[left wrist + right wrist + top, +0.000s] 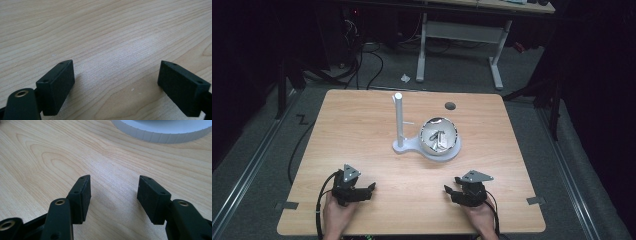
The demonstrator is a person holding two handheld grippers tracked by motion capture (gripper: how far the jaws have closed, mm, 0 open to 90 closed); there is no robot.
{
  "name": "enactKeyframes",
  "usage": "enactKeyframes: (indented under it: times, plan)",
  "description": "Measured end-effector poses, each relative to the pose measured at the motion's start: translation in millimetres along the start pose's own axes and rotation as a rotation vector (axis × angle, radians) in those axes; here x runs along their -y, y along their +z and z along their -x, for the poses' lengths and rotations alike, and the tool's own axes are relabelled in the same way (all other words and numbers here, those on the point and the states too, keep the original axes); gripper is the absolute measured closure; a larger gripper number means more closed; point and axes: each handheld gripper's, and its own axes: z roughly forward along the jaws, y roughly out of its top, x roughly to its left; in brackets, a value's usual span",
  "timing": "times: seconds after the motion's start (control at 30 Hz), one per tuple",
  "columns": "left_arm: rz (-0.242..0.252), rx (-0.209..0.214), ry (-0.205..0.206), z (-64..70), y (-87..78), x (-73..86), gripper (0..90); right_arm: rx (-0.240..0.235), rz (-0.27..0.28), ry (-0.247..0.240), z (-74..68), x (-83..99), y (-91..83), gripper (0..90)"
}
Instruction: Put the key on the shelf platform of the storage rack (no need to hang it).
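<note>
Jaws on both my left gripper [371, 187] and right gripper [447, 189] stand apart and empty near the table's [362, 130] front edge — I'd bring the right one forward, slowly, to the steel bowl [439, 136] on its white stand [401, 125] mid-table.

Wooden table [362, 130] (white stand [404, 145], grippers)

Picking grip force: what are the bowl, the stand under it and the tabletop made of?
Bowl: looks like polished metal, mirror-bright with sharp reflections. Stand: matte white, probably plastic; fine ribbed lines along its edge in the right gripper view hint at 3D printing. Tabletop: light wood-grain surface, smooth with a soft sheen, possibly laminate rather than solid wood.
</note>
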Motion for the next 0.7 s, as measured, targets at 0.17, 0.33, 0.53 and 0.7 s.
enactKeyframes:
  times: [0.17, 0.33, 0.53, 0.7]
  plan:
    - [0.001, -0.001, 0.000, 0.1, 0.1, 0.1, 14.4, 0.007, -0.009, -0.009, -1.6, -0.2, 0.6, 44.2]
    - [0.000, 0.000, 0.000, 0.0, 0.0, 0.0, 14.4, 0.045, -0.017, -0.063, -7.4, -0.4, 2.1, 43.5]
    - [0.002, -0.001, 0.000, 0.1, 0.1, 0.1, 14.4, 0.045, -0.018, -0.062, -7.3, -0.3, 2.0, 43.5]
    - [0.002, -0.001, -0.001, 0.1, 0.1, 0.1, 14.5, 0.045, -0.018, -0.062, -7.4, -0.3, 2.0, 43.4]
